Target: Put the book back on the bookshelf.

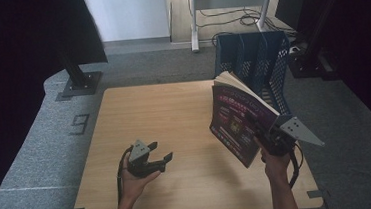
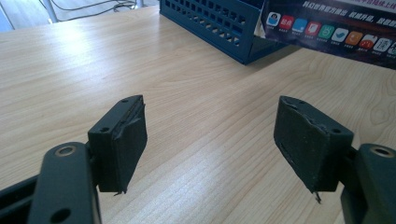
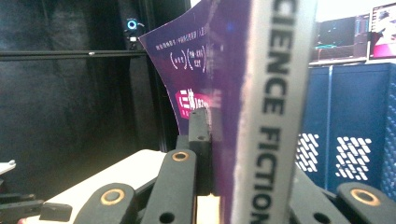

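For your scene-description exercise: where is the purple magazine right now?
In the high view the purple magazine is at the table's right side, held off the wooden table by the right gripper, just in front of the blue file rack.

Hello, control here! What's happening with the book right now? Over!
Right gripper shut on book, held tilted above table. Left gripper open, holding nothing. Blue file rack just behind book.

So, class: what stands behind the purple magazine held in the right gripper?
A blue slotted file rack stands behind the magazine gripped by the right gripper. The magazine covers the rack's lower front.
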Available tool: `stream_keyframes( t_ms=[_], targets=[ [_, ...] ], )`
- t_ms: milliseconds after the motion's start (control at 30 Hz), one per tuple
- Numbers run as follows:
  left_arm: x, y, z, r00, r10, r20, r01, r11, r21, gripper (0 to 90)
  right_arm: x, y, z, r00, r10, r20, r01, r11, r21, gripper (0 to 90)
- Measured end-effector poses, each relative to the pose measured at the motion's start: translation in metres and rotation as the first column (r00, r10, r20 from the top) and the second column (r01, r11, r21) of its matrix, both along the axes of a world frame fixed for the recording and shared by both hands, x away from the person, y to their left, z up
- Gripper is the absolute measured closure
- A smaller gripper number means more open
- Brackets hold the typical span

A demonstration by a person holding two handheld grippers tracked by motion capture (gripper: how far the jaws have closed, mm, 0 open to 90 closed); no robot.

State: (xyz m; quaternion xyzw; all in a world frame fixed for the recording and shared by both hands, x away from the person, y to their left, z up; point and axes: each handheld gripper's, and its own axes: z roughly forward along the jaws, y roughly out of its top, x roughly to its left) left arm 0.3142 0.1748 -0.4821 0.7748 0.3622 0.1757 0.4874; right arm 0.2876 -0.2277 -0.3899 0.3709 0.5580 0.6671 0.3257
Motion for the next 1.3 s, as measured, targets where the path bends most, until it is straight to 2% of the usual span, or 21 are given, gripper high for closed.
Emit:
stream_keyframes(
  t_ms=[467,733,1300],
  targets=[
    [0.002,0.001,-0.001,1.0,0.002,-0.008,-0.002,1.0,-0.004,25.9,0.005,-0.009,0.005,0.999,-0.043,-0.013,0.043,0.999,-0.007,81.9],
    [0.002,0.002,0.0,1.0,0.003,-0.009,-0.003,1.0,-0.009,25.9,0.012,-0.015,0.014,0.9966,-0.082,-0.01,0.082,0.997,-0.003,81.9],
    [0.003,0.004,-0.002,0.9999,0.003,-0.017,-0.003,0.9999,-0.012,25.9,0.028,-0.012,0.032,0.9937,-0.112,-0.004,0.112,0.993,-0.025,81.9]
  ],
)
